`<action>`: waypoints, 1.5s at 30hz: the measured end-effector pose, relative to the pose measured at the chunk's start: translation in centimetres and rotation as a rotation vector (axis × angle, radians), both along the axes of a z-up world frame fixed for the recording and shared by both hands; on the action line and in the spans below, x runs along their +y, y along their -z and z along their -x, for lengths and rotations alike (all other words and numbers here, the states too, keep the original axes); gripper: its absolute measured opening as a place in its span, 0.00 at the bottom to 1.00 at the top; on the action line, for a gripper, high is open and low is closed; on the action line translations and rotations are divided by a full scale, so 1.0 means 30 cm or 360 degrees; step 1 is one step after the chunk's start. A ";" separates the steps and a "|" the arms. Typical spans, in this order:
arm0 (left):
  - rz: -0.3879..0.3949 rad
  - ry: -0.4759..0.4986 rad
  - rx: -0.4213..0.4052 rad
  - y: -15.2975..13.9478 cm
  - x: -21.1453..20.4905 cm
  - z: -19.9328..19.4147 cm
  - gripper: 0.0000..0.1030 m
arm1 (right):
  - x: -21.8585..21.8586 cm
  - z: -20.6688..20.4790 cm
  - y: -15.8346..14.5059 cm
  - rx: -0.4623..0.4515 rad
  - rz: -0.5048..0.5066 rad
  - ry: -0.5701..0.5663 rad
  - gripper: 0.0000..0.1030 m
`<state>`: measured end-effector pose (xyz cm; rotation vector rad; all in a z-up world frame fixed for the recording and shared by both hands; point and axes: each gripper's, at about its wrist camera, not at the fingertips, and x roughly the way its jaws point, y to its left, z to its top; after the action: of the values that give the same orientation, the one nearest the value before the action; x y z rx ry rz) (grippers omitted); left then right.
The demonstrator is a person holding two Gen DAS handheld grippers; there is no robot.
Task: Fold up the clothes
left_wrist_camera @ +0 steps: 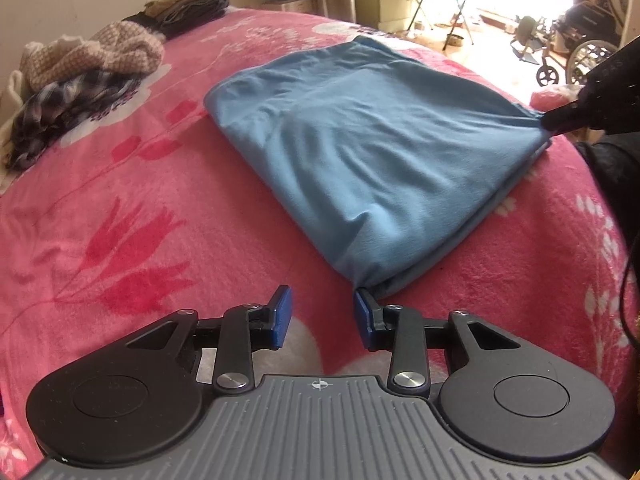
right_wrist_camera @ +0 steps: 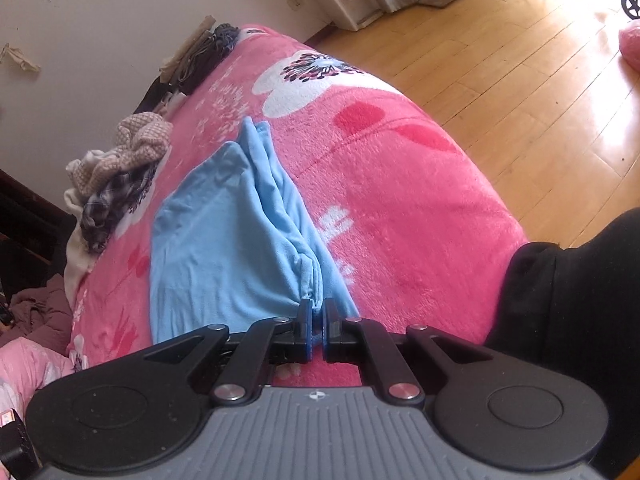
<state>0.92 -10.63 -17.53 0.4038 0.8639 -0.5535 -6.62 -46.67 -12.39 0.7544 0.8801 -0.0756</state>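
Blue fabric, a folded garment, lies flat on the pink floral blanket that covers the bed, doubled into a rough rectangle with several layers showing along its near edge. Its right-hand corner is pinched between the 2 fingers of the right gripper, whose jaws stand nearly together with a bunch of cloth gathered between the blue pads; in the left wrist view that same gripper appears as a dark shape touching the garment's far right corner. This hold looks meant to keep the layers from sliding while the next crease is made. The left gripper hangs wide, nothing between its jaws, its right pad just beside the garment's near corner, probably lined up to take that corner so both ends of 1 edge can be lifted together. Near the wall sits a crumpled heap of unfolded clothes, a beige knit over a dark checked piece, and behind it a neater stack of dark folded items, which suggests a sorted pile and a waiting pile. No brand or readable label shows on the garment; faint letters on the right gripper's body in the left wrist view are too blurred to read.
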 end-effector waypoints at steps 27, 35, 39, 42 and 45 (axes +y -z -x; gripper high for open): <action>0.1234 -0.0412 0.1134 0.110 0.242 -0.252 0.37 | -0.007 -0.016 0.029 0.0067 -0.0011 -0.0010 0.05; 0.1207 -0.0550 0.1342 0.183 0.208 -0.268 0.29 | -0.010 -0.019 0.033 0.0077 -0.0019 -0.0012 0.05; 0.1175 -0.0621 0.1361 0.189 0.195 -0.261 0.05 | -0.010 -0.021 0.035 0.0073 -0.0010 -0.0016 0.05; 0.1147 -0.0572 0.1311 0.148 0.176 -0.250 0.03 | -0.007 -0.019 0.026 0.0055 0.0020 -0.0024 0.05; 0.1063 -0.0561 0.1280 0.141 0.160 -0.259 0.03 | 0.001 -0.020 0.007 0.0024 0.0085 -0.0061 0.05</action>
<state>8.70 -5.83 -21.77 -0.6217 1.4037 -0.6408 -6.03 -46.66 -12.61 0.6879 0.9031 -0.0704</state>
